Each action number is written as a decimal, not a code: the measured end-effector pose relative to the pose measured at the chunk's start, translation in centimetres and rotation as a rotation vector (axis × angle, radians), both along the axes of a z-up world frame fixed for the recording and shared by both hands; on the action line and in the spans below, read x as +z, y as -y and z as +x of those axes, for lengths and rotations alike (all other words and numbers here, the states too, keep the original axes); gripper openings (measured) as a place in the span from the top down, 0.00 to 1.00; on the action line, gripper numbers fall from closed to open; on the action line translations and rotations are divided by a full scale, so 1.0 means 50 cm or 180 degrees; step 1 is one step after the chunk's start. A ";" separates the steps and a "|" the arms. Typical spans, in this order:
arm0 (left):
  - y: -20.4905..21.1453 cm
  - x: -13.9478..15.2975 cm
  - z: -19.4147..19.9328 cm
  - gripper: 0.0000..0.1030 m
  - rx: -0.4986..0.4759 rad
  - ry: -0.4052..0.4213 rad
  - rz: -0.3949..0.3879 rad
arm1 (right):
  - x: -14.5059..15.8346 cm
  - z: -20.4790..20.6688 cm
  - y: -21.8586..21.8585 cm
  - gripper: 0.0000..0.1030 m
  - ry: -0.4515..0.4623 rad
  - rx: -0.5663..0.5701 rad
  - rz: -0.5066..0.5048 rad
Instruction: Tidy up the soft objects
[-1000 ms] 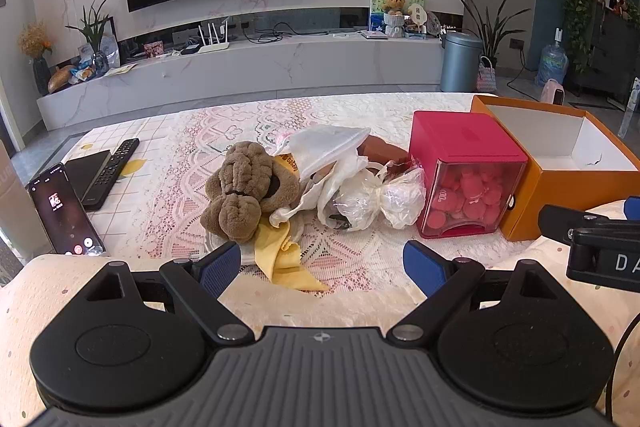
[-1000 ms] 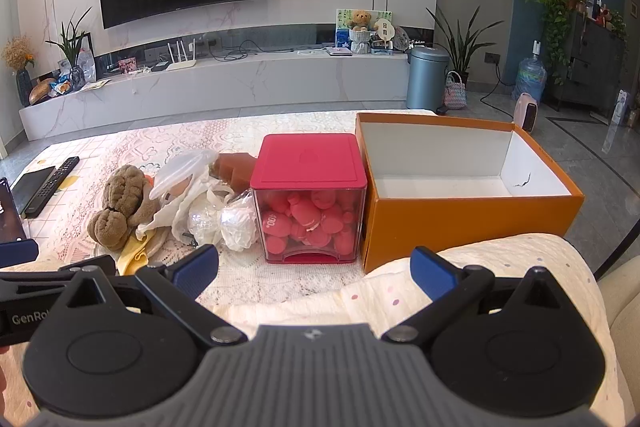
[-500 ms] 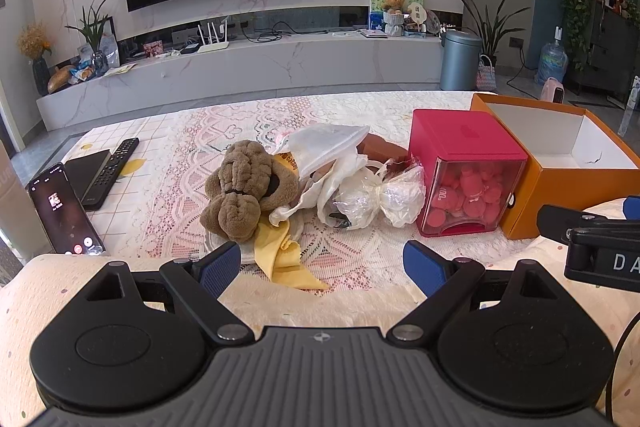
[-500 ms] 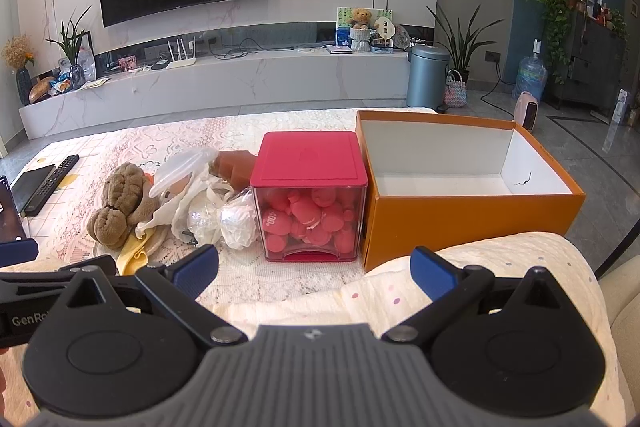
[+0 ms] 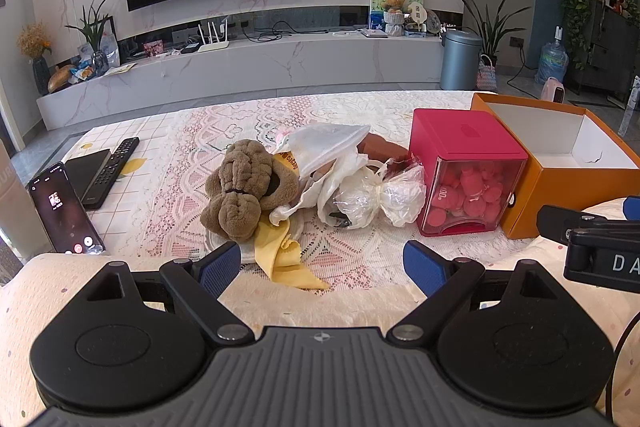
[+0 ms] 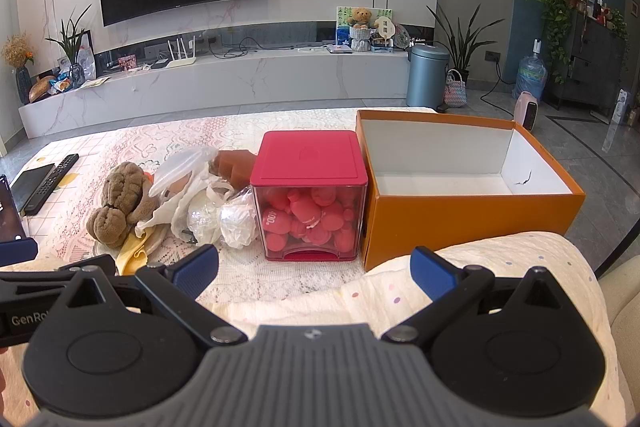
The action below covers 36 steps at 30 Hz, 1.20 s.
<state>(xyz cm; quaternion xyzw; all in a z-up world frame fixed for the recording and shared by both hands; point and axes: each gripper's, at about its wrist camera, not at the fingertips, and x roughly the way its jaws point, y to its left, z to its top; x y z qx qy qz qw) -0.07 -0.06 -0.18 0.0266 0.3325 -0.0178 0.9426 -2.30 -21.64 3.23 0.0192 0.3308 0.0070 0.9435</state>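
— Where do the jaws stand?
— Both the left gripper (image 5: pixel 322 263) and right gripper (image 6: pixel 314 267) hang spread wide and empty, short of the pile.
— And the soft things?
— The plush toy (image 5: pixel 246 187) and crumpled bags (image 5: pixel 360 187) lie just left of the red box (image 6: pixel 310 199); the orange box (image 6: pixel 460 219) sits on its right, empty.
— The risk?
— A grab at the tangle could drag bags along, or snag the lace cloth (image 5: pixel 192 203).
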 end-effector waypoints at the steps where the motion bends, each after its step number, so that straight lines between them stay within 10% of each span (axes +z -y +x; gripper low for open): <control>1: 0.000 0.000 0.000 0.00 -0.0001 0.0000 0.0000 | 0.001 0.000 0.001 0.03 -0.0001 -0.0002 0.0001; 36: -0.004 -0.011 -0.003 0.00 -0.0002 -0.0039 -0.0017 | -0.025 0.000 -0.003 0.03 -0.0046 0.0024 -0.0005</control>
